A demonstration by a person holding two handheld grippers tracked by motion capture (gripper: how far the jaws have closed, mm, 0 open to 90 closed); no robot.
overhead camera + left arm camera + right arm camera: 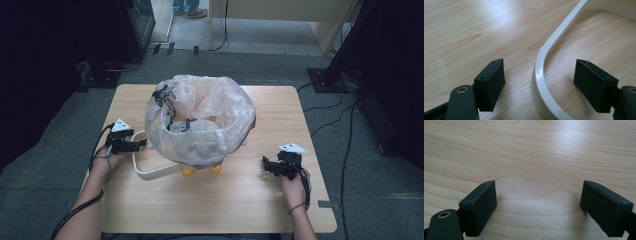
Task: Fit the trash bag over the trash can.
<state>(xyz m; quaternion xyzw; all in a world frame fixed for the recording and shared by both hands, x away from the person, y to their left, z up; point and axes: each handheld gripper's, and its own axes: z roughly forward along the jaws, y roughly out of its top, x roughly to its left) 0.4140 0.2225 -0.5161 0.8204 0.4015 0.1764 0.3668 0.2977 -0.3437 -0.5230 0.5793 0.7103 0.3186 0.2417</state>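
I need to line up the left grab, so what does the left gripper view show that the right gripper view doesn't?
Left gripper view: the curved white plastic handle lying on the table, passing between the left gripper's open black jaws, neither pad touching it. Right gripper view: the right gripper, jaws open over bare wood with nothing between them. Both: the light wooden table close beneath the jaws.

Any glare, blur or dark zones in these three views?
High view: soft and low in detail, side edges nearly black, the wooden table evenly lit. Left gripper view: pale glare on the wood near the top, a small highlight on the curved white plastic handle, near pads slightly soft. Right gripper view: broad glare at upper right.
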